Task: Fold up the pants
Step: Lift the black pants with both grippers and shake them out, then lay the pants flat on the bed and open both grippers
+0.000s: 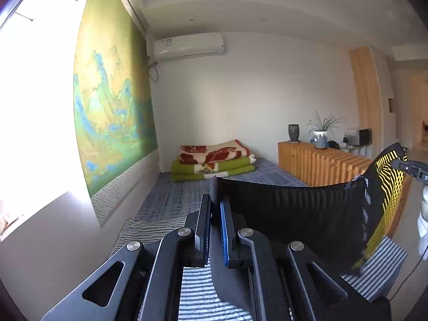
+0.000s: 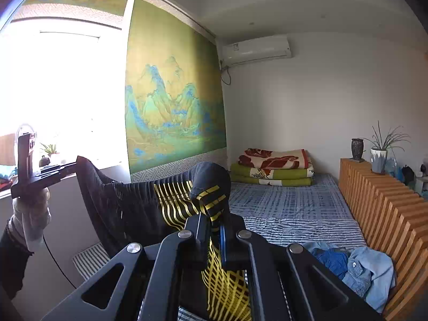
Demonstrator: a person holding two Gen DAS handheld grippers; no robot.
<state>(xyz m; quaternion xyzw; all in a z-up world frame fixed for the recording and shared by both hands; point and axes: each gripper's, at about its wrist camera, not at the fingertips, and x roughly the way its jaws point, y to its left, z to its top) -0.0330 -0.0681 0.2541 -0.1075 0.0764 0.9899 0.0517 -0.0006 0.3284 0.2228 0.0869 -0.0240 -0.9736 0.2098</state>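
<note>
Pants (image 1: 294, 214) are up in the air, stretched by the waistband between both grippers above the striped bed cover (image 1: 195, 294). Black fabric with a yellow line pattern on one side. Left gripper (image 1: 215, 200) has its jaws pressed together on the ribbed waistband edge — cloth sticks up between the pads. Right gripper (image 2: 214, 222) is likewise pinched on the other end, a bunch of yellow-patterned fabric bulging above its jaws. From the right wrist view, the left gripper (image 2: 72, 164) shows at the far end of the waistband, a gloved hand (image 2: 30, 208) holding it. Waistband sags slightly in the middle; the legs hang down below — lower ends not visible. Denim clothes (image 2: 358, 270) lie on the bed beside the wooden slat divider (image 2: 385, 214).
</note>
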